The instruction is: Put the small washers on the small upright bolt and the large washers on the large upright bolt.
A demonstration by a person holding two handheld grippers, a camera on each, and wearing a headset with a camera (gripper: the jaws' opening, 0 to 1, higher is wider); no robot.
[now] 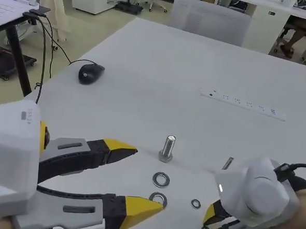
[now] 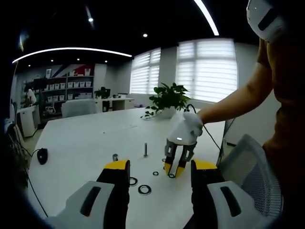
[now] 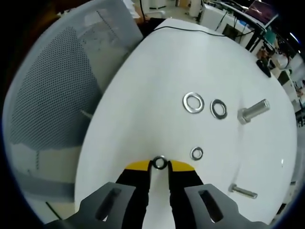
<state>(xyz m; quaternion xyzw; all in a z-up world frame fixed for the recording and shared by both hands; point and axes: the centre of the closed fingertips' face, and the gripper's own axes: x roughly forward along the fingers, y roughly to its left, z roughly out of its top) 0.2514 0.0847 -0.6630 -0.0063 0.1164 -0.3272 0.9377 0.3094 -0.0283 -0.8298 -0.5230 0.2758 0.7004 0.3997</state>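
Note:
The large upright bolt (image 1: 167, 148) stands mid-table, and the thin small bolt (image 1: 227, 162) stands to its right. Two large washers (image 1: 161, 179) (image 1: 158, 199) lie flat in front of the large bolt. A small washer (image 1: 196, 204) lies beside them. My left gripper (image 1: 148, 179) is open and empty, its yellow tips either side of the large washers. My right gripper (image 3: 159, 166) points down at the table's near edge, shut on another small washer (image 3: 159, 163). The right gripper view shows the large washers (image 3: 193, 102) (image 3: 218, 109) and the loose small washer (image 3: 196, 153) beyond it.
A black mouse (image 1: 90, 72) lies at the far left of the white table (image 1: 146, 62), and a white power strip (image 1: 243, 103) lies at the far right. A mesh chair (image 3: 52, 95) stands against the near table edge by the right gripper.

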